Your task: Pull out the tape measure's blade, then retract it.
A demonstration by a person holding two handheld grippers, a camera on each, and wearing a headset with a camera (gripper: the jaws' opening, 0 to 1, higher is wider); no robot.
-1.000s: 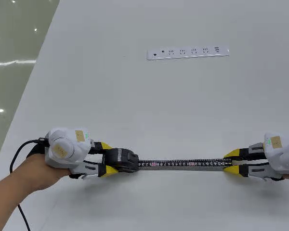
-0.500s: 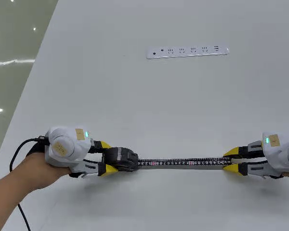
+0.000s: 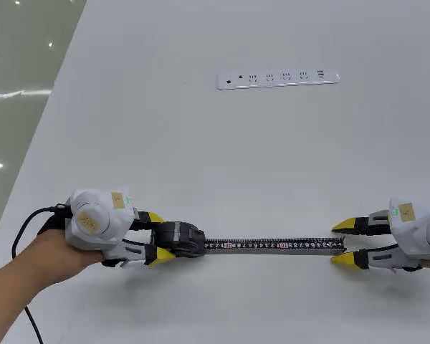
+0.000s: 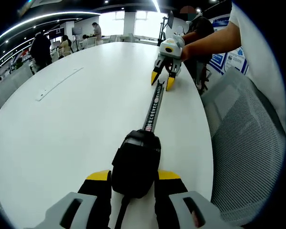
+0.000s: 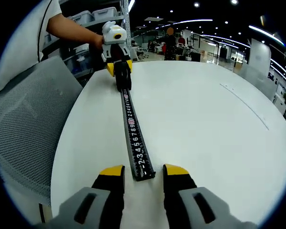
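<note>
The pull-out looks done and the retraction is the step in hand. The left tool [image 3: 161,235] is clamped on the black case [image 3: 180,239] of the tape measure, one jaw on each side, near the table's [image 3: 201,143] near left corner. From the case the blade [image 3: 272,244] lies flat on the table and runs rightward along the near edge. Its end sits between the jaws of the right tool [image 3: 342,242]. Those jaws stand wide, with bare table showing on either side of the blade tip in the right gripper view, so that tool holds nothing. A power strip [image 3: 277,77] lies well apart toward the far edge.

The blade lies stretched out with its tip free, so a lock or friction probably keeps it there. The next move likely calls for a firm hold on the case while the blade is freed or fed back in, with the right tool clear of the returning tip.
</note>
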